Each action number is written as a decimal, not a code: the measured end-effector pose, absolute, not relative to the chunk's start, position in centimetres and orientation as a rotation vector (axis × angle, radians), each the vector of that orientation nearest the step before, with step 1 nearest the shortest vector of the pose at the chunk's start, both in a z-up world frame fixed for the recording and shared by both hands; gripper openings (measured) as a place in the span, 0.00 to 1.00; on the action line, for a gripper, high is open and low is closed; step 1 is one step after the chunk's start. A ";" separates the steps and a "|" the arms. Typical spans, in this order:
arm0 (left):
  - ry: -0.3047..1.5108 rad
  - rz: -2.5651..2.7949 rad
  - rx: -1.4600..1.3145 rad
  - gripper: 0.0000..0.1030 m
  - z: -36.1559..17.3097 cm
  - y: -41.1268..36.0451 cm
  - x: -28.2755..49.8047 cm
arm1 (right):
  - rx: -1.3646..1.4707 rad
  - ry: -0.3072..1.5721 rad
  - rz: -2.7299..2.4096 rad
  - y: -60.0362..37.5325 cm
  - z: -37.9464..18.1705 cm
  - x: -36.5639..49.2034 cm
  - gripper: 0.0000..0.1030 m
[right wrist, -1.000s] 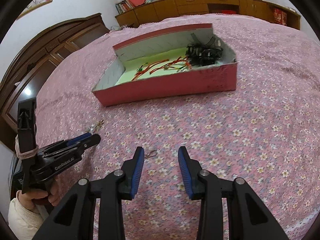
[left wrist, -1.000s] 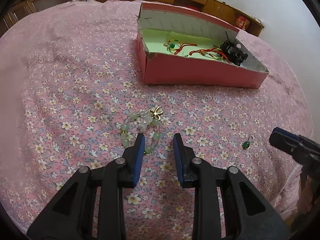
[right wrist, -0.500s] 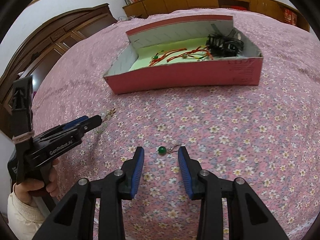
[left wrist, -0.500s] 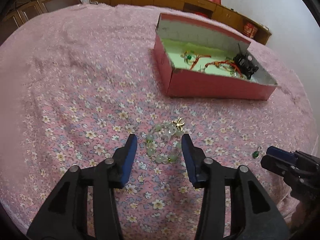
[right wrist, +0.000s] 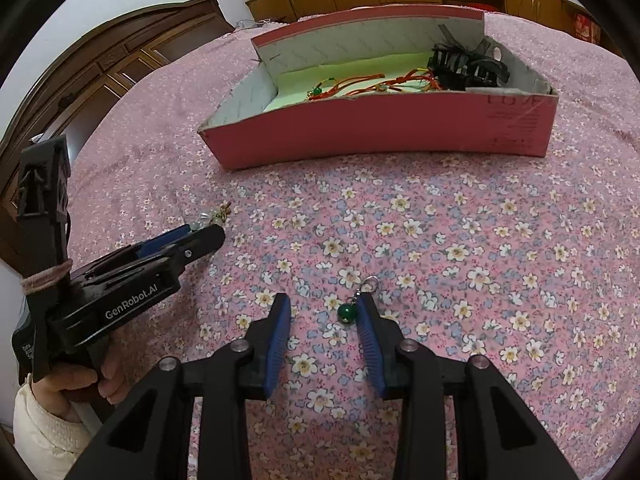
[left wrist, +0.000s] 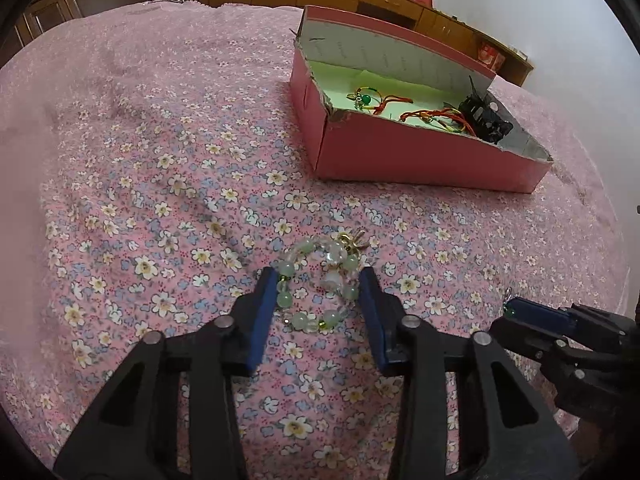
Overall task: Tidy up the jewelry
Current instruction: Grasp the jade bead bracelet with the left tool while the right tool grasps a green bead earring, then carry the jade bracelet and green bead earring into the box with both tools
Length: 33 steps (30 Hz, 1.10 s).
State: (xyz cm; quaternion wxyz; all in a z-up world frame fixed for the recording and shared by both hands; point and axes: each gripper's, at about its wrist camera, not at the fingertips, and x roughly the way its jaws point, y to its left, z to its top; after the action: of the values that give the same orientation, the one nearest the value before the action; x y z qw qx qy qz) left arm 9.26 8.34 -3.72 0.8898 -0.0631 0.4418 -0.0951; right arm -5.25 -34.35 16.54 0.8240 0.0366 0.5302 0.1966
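Meanwhile both jaws, closing, straddle bracelet (left wrist: 318, 286) and green earring (right wrist: 347, 311) unpinched, open bedspread (left wrist: 160, 168) around.

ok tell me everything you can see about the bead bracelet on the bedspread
The bead bracelet is a loop of pale green and clear rounded beads with tiny gold spacers and a small gold charm at its far side. It looks like glass or stone. It lies flat on the pink floral bedspread, short of the pink box. The left gripper straddles it, blue pads at the beads on both sides, jaws just closing.
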 end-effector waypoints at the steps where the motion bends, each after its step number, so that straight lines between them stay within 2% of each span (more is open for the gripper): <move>1: 0.916 -0.199 -0.135 0.28 -3.7 8.3 9.2 | 0.078 1.127 0.413 -34.3 16.5 -5.1 0.26; 4: 0.917 -0.196 -0.152 0.25 -3.7 8.4 9.2 | 0.075 1.127 0.396 -34.9 16.3 -5.0 0.11; 9: 0.917 -0.197 -0.199 0.19 -3.4 8.6 8.6 | 0.086 1.104 0.424 -35.5 16.7 -5.4 0.11; 18: 0.907 -0.199 -0.242 0.17 -1.7 8.1 7.3 | 0.125 1.047 0.442 -38.2 18.1 -5.8 0.11; 33: 0.787 -0.214 -0.212 0.17 3.1 5.9 6.8 | 0.099 0.860 0.446 -40.2 22.1 -6.1 0.11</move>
State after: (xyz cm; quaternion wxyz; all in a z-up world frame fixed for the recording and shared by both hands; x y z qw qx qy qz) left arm 6.78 5.91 3.07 0.9126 -0.1029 0.3817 -0.1039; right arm -6.08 -40.16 22.08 0.8838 0.0473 0.4132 0.2144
